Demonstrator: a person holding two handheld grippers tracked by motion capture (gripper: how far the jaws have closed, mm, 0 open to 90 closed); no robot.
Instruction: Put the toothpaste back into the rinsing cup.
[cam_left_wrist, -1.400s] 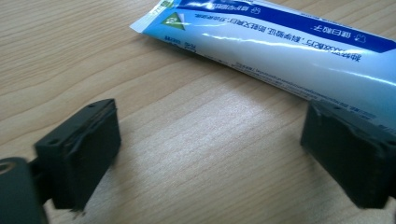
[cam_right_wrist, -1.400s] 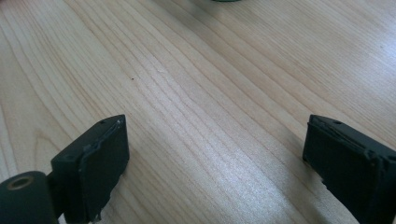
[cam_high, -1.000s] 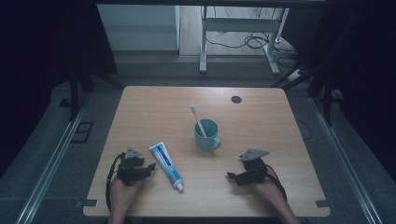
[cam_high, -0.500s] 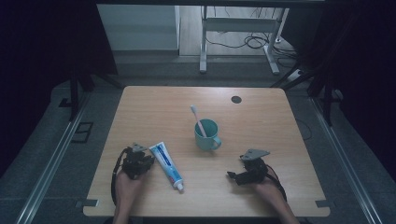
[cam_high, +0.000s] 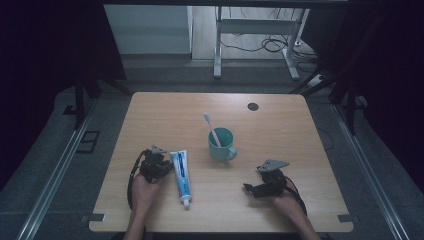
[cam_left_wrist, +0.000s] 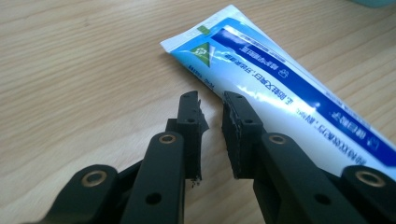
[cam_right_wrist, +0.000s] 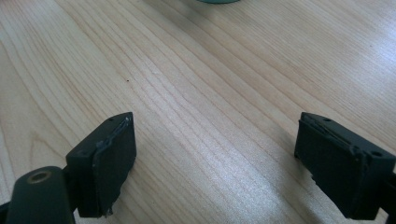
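Toothpaste tube (cam_high: 181, 171) flat on table (cam_high: 280, 130), near-left of green cup (cam_high: 220, 145). Left gripper (cam_left_wrist: 211, 105) just beside crimped far end, jaws narrowly parted, empty. Right gripper (cam_right_wrist: 212, 163) spread wide, empty. Probably light, soft, slick; best pinched across flat crimp.

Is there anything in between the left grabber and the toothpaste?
Nothing visible. The left gripper sits right beside the flat end of the toothpaste tube, with bare table around it. Its jaws stand slightly apart, with a narrow gap and nothing between them. The cup stands farther off.
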